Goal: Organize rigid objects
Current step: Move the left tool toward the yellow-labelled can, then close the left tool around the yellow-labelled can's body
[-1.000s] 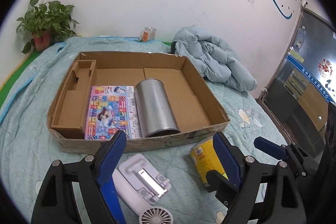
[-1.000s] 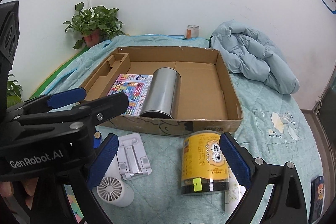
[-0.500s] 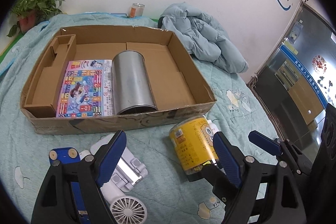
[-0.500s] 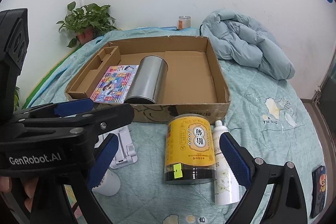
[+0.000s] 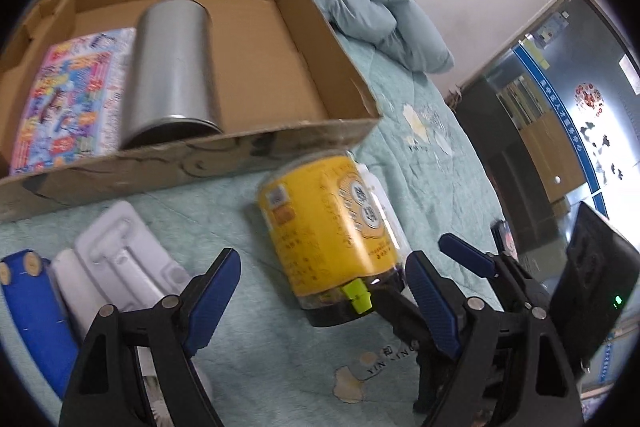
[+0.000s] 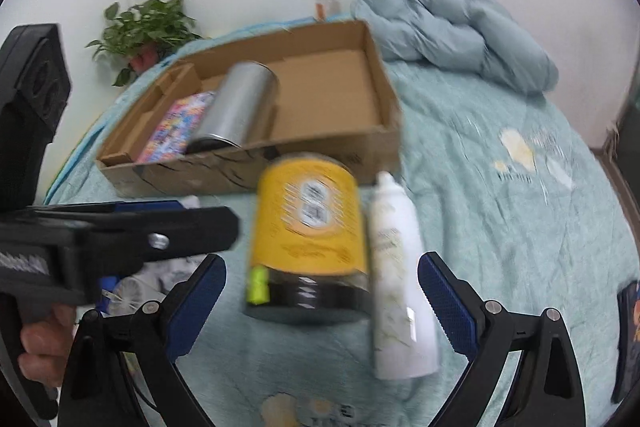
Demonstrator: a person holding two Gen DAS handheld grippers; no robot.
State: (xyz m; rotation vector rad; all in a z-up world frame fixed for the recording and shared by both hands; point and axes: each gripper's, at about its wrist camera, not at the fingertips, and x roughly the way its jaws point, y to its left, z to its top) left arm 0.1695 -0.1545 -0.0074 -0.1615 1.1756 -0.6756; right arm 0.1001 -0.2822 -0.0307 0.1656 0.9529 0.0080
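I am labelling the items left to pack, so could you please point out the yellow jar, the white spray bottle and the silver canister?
yellow jar [image 6: 308, 215], right wrist view, on its yellow label.
white spray bottle [image 6: 394, 267], right wrist view, mid-body.
silver canister [image 5: 170, 67], left wrist view, on its curved side.

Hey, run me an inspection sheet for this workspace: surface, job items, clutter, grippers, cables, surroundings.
Surface: bed with teal quilt.
Job's things: cardboard box holds a metal cylinder lying beside a colourful booklet; yellow jar and white spray bottle side by side on the quilt; white stand, blue object.
Clutter: bundled duvet.
Grippers: left gripper open; right gripper open, jar and bottle ahead of it.
Cables: nothing seen.
Surroundings: potted plant, white wall.
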